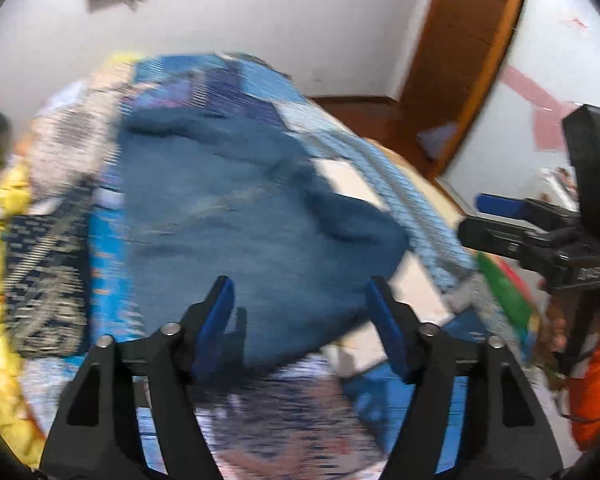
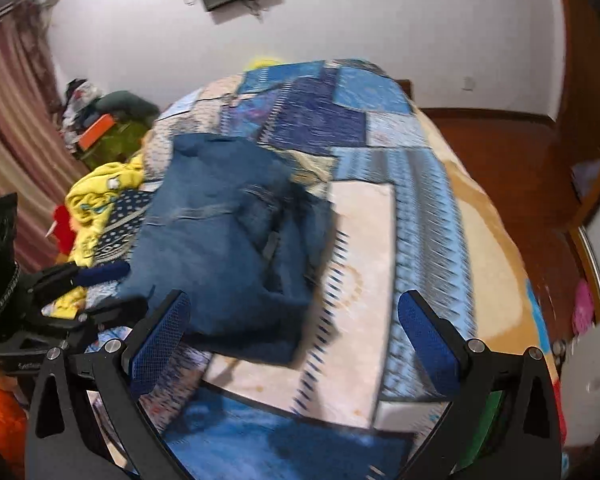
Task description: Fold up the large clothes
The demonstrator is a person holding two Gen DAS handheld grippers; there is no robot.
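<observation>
Both our left gripper (image 1: 300, 304) and right gripper (image 2: 296, 320) gape empty; the jeans (image 2: 228, 248) on the bed (image 2: 480, 240) look heavy and limp, so we'd pinch their near-edge hem.

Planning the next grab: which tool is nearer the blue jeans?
Left. The left tool hangs directly over the blue jeans; the right tool sits off their near corner, over the bedspread.

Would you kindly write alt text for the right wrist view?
A folded blue denim garment lies on a blue patchwork bedspread, ahead of the open, empty right gripper. The left gripper enters at left, near yellow clothes.
</observation>
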